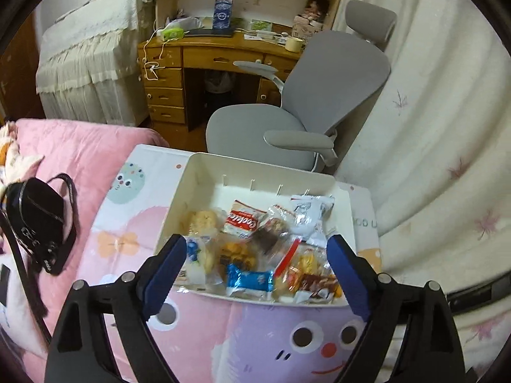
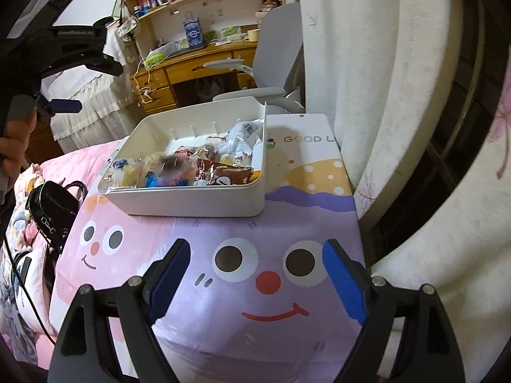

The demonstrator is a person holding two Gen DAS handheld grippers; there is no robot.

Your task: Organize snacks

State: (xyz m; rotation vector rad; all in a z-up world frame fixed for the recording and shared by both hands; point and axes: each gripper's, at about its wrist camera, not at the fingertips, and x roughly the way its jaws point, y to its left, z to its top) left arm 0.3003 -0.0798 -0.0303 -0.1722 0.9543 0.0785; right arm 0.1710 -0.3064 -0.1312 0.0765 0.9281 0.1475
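Observation:
A white plastic bin (image 1: 204, 172) (image 2: 198, 199) rests on a cartoon-print bedspread (image 1: 249, 341) (image 2: 262, 281). It holds several wrapped snacks, among them a red-and-white cookie pack (image 1: 242, 221), a blue wrapper (image 1: 250, 282) and a brown packet (image 2: 220, 172). My left gripper (image 1: 257, 252) hangs open above the bin's near edge, nothing between its blue pads. It also shows at the left of the right wrist view as the left gripper (image 2: 73, 73), raised in a person's hand (image 2: 14, 140). My right gripper (image 2: 255, 255) stands open over the bedspread in front of the bin, empty.
A black strapped bag (image 1: 38, 220) (image 2: 52, 214) lies on the pink quilt (image 1: 80, 146) to the left. A grey office chair (image 1: 303, 108) and a wooden desk (image 1: 198, 60) stand beyond the bed. White curtains (image 1: 431, 111) (image 2: 367, 79) hang at the right.

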